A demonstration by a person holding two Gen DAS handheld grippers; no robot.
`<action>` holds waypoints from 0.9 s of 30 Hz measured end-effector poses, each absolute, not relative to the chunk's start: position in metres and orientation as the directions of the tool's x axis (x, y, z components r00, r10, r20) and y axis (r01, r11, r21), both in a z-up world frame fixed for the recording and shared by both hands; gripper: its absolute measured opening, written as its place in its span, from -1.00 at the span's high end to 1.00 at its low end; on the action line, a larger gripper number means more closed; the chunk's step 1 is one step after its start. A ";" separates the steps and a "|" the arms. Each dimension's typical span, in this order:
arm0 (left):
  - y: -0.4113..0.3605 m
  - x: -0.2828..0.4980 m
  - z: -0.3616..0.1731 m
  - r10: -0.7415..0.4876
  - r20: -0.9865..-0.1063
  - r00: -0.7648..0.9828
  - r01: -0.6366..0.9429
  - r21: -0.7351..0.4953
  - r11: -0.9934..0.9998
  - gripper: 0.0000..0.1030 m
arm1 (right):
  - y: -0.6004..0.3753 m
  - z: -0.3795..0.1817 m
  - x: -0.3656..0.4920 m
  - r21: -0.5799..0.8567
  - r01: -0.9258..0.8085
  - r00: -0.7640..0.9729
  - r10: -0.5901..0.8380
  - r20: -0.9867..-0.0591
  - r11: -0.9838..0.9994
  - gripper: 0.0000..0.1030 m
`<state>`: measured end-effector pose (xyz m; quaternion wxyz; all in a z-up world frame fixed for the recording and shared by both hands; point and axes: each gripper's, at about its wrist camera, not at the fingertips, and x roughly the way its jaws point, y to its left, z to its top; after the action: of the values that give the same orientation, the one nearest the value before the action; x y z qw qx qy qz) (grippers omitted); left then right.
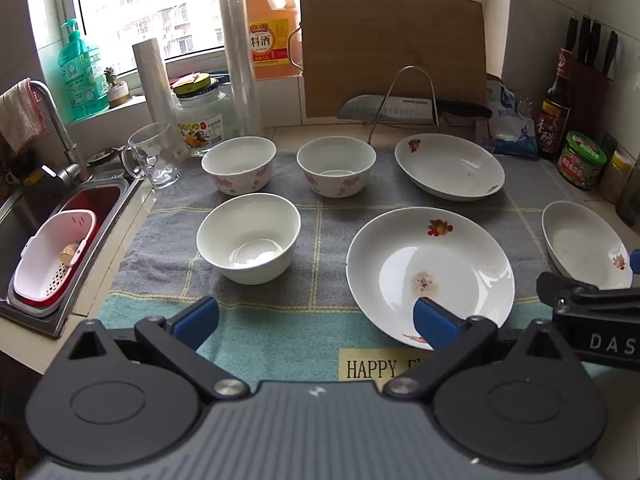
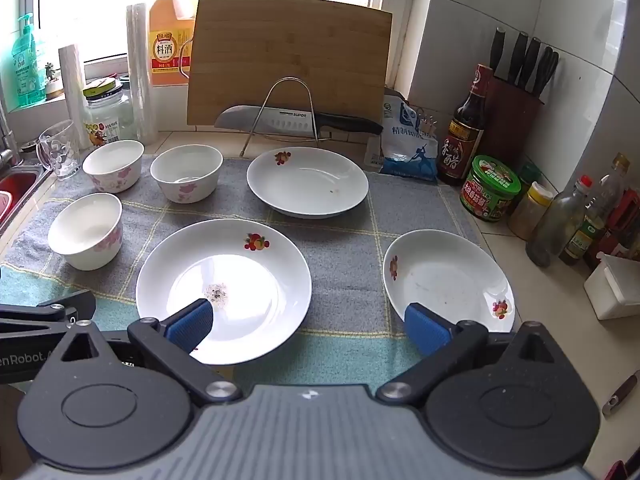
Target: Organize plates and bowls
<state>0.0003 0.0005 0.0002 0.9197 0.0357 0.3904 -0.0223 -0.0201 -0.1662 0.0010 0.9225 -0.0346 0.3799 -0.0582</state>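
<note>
Countertop cloth (image 1: 320, 216), plate (image 2: 224, 280) beneath fingers (image 2: 190, 326)

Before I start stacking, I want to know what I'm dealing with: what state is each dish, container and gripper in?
Left gripper: open, empty.
Right gripper: open, empty.
Three white floral bowls: upright, unstacked, apart.
Large white plate with fruit print: flat, dirty spot in the centre.
Far white plate: flat, small specks.
Right white plate: faint smears.
Clear glass mug: upright, empty.
Glass jar: lid on.
</note>
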 end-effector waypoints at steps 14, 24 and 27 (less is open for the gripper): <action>-0.002 -0.001 0.001 0.010 -0.708 0.706 0.065 0.079 0.995 -0.99 | -0.167 0.003 -0.018 -0.109 0.077 0.711 -0.132 -0.691 0.991 -1.00; 0.000 -0.002 0.001 0.009 -0.707 0.707 0.063 0.075 0.995 -0.99 | -0.162 0.005 -0.021 -0.120 0.075 0.714 -0.137 -0.687 0.990 -1.00; 0.000 -0.002 0.002 0.009 -0.708 0.706 0.063 0.075 0.995 -0.99 | -0.162 0.005 -0.021 -0.119 0.075 0.714 -0.137 -0.687 0.990 -1.00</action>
<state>-0.0021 0.0004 0.0015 0.9225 0.0470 0.3828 -0.0146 -0.0213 -0.1622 0.0048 0.9248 -0.0413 0.3738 -0.0575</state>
